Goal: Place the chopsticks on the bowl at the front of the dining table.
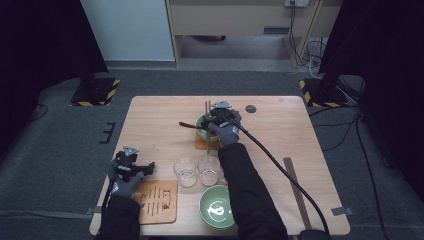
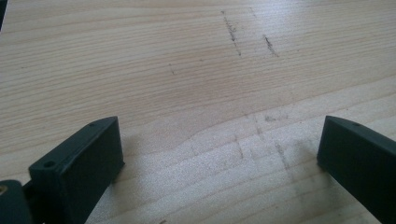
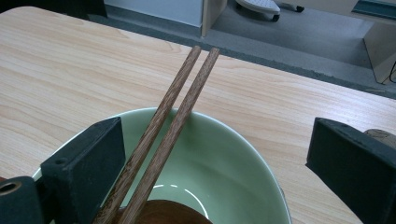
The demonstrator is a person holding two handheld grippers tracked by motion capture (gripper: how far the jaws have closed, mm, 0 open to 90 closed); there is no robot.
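Right gripper view: chopsticks [image 3: 180, 112] lie beside the left of two spread fingers [image 3: 88, 161].

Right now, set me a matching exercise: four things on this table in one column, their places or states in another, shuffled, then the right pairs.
Things
1. chopsticks
2. two clear glasses
3. left gripper
4. brown card with dark marks

Places or states
A. lies flat at the near left corner of the table
B. rest across the far green bowl
C. open above bare wood at the table's left side
D. stand side by side just beyond the near green bowl

Pairs: 1-B, 2-D, 3-C, 4-A
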